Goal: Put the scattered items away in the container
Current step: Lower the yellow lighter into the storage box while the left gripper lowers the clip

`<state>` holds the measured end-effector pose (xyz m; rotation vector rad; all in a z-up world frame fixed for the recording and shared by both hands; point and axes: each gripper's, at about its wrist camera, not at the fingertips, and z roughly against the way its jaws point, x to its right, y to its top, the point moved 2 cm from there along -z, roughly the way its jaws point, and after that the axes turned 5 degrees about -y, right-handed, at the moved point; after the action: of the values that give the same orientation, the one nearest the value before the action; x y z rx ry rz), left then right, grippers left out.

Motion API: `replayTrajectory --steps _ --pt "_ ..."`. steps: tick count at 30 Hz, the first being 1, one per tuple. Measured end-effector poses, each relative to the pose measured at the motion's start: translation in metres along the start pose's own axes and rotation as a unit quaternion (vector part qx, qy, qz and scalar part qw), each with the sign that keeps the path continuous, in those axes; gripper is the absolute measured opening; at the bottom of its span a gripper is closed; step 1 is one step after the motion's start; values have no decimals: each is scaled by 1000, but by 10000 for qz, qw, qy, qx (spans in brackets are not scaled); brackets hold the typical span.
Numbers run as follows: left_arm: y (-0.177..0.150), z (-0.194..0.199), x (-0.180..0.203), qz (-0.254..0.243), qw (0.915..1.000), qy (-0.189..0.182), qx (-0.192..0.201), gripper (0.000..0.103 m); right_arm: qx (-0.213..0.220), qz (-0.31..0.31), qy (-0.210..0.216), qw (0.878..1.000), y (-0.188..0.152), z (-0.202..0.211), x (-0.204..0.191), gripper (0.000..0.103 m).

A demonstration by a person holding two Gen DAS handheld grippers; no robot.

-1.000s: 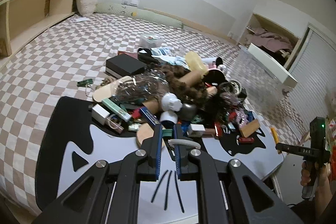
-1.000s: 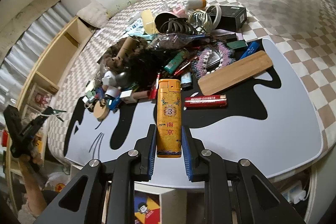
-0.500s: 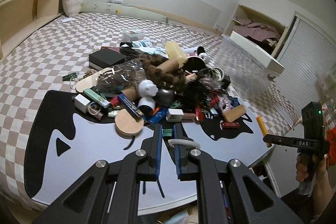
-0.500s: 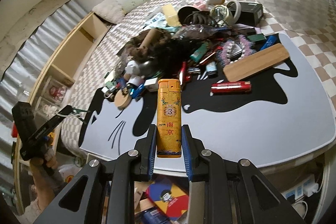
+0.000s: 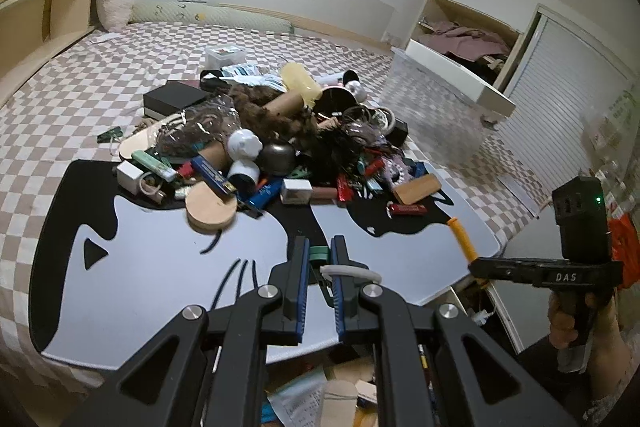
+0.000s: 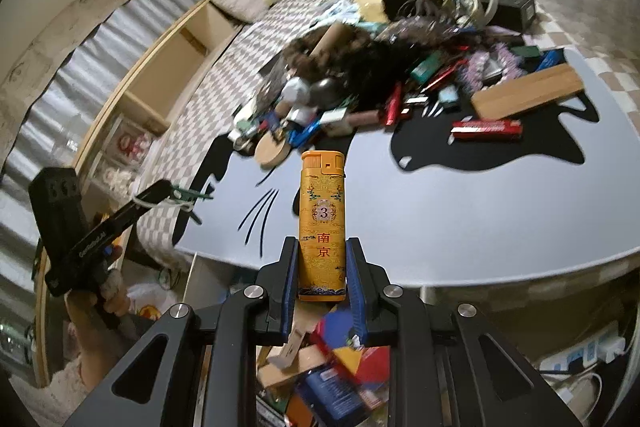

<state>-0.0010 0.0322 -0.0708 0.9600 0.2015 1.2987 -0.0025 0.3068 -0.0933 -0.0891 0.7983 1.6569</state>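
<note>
- Right wrist view: the right gripper (image 6: 322,267) squeezes the yellow lighter (image 6: 322,225) upright, past the mat (image 6: 460,223) edge, likely so it can drop below.
- The left gripper (image 5: 319,259) pinches a small green clip (image 5: 319,254), held above the mat's near edge.

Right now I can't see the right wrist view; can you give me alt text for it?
The right gripper is shut on an upright yellow lighter, held over the near edge of a grey mat. Beyond it lies a heap of clutter. At left, a hand holds the left gripper.

Ahead of both tongs the mat (image 5: 168,267) lay bare; farther on, the clutter heap (image 5: 280,147) blocked passage.
</note>
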Motion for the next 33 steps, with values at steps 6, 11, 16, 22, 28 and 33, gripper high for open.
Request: replayTrajectory --steps 6,11,16,22,28,33 --pt "-16 0 10 -105 9998 -29 -171 11 -227 179 125 9995 -18 -7 -14 24" --pt "-29 6 15 -151 9996 -13 -245 11 -318 278 204 9989 -36 -9 -23 24" --pt "-45 15 14 -100 9994 2 -320 11 -346 349 268 9984 -54 -8 -31 24" --pt "-65 27 10 -21 9992 74 -391 11 -437 474 296 9975 -76 -7 -38 24" --pt "-79 38 6 56 9989 161 -425 11 -604 588 246 9961 -95 -8 -39 24" --pt "-92 40 2 116 9983 218 -537 11 -785 607 122 9950 -108 -9 -34 24"
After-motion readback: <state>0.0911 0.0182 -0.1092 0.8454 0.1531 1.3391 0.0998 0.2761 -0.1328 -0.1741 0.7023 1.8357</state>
